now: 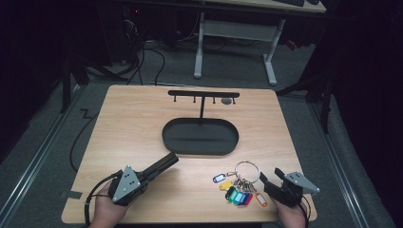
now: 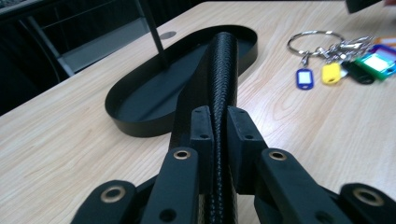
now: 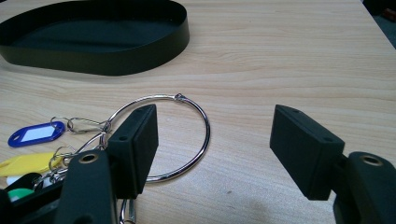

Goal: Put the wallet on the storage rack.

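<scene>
One black textured case (image 1: 161, 166) is clamped in the left gripper (image 1: 151, 172), its long axis aimed at the oval tray (image 1: 200, 148) just beyond, while the open-jawed right gripper (image 1: 267, 179) is held beside the key ring (image 1: 246, 171).

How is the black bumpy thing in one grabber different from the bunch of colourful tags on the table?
The black textured pouch is one long dark piece; the key tags are many small bright pieces on a big metal ring. The pouch is pinched by the left hand-held gripper and lifted off the wood; the tags lie flat, with the right hand-held gripper open above their ring. Both are near the black oval tray.
</scene>
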### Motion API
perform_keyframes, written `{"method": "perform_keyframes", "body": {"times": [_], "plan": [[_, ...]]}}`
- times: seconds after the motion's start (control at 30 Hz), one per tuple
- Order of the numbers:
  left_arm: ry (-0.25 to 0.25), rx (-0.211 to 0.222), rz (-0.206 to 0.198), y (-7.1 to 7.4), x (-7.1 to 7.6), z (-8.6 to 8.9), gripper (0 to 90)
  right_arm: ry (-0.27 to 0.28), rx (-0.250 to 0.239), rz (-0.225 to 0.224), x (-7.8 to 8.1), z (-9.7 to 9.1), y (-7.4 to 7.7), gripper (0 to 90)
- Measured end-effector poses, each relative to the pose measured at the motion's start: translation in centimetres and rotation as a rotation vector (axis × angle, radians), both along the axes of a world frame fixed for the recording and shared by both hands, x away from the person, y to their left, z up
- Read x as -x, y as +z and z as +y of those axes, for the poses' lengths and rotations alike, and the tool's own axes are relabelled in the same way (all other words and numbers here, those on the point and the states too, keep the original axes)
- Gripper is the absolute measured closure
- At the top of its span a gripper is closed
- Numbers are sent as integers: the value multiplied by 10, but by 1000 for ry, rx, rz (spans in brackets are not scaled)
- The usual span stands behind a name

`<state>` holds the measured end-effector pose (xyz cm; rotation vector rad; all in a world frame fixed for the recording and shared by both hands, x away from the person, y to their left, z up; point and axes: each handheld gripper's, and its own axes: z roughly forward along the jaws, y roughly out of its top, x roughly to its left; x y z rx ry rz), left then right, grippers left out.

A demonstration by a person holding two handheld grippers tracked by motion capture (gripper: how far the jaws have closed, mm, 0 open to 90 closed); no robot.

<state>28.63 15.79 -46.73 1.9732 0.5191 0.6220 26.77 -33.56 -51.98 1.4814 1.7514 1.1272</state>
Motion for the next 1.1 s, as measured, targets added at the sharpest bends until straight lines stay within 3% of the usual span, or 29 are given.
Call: {"method": "perform_keyframes", "body": {"times": [0.4,0.67,1.1], "plan": [[-57,26,28,10,13,-10,820,-1,-1,1,0,-1,0,328],[-99,66,61,18,21,-15,819,1,0,3,0,-1,0,330],[-105,79,122,13,17,-16,818,3,1,5,-1,-1,-1,331]]}}
